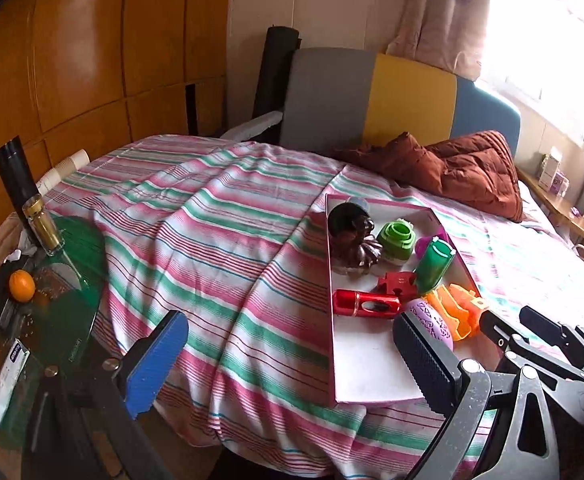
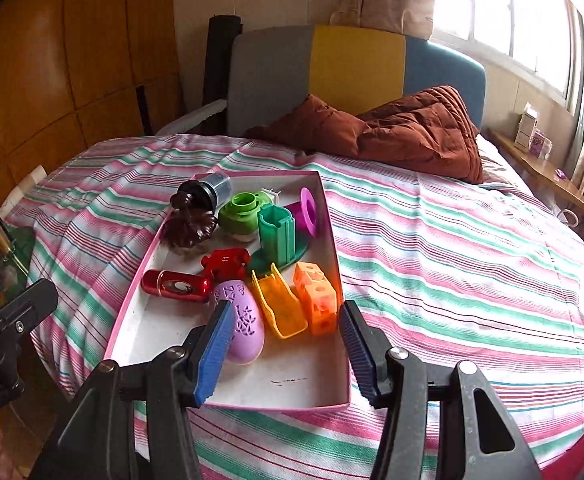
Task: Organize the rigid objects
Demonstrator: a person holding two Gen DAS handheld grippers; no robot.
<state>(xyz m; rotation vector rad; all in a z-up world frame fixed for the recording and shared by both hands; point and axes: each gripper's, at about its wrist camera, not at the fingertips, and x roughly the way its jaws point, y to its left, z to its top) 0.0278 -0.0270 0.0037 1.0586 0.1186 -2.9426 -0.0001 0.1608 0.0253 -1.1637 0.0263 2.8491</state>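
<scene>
Fig.: pink-rimmed tray [image 2: 334, 240] on striped bedsheet [image 2: 452, 240] holds plastic pieces, incl. orange cube block [image 2: 318, 300] and purple egg [image 2: 243, 320]. Right gripper [image 2: 283, 344] spread above tray, nothing betw. jaws. Left gripper [image 1: 292, 356] spread wide, empty, beside tray.

One pink-rimmed tray [image 2: 334, 240] on one striped bed [image 2: 452, 240].
In tray:
- orange pieces, two: cube block [image 2: 318, 300], scoop [image 2: 279, 308]
- green pieces, two [image 2: 241, 212] [image 2: 277, 234]
- red pieces, two [image 2: 175, 286] [image 2: 225, 264]
- purple egg, one [image 2: 245, 328]
- magenta flanged piece, one [image 2: 308, 212]
- brown pieces, two [image 2: 189, 224] [image 2: 195, 196]

Orange fruit, one [image 1: 22, 285], at 9 o'clock, off bed.
</scene>
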